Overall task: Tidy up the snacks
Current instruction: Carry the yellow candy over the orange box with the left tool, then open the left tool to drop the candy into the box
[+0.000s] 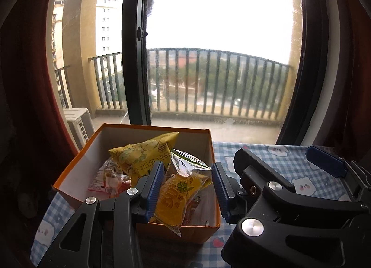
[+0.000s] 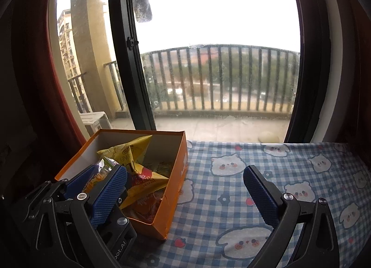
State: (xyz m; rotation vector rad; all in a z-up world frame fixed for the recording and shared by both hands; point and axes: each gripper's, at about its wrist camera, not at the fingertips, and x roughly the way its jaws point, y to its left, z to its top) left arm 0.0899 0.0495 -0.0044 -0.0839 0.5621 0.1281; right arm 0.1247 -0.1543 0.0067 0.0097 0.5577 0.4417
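Now lemon snack packet (image 1: 178, 196) between left claw (image 1: 185, 189) fingers, over box (image 1: 69, 170).

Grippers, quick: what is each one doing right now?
Left gripper: open around the yellow snack packet above the orange box; contact unclear.
Right gripper: open, empty, above the checked tablecloth.
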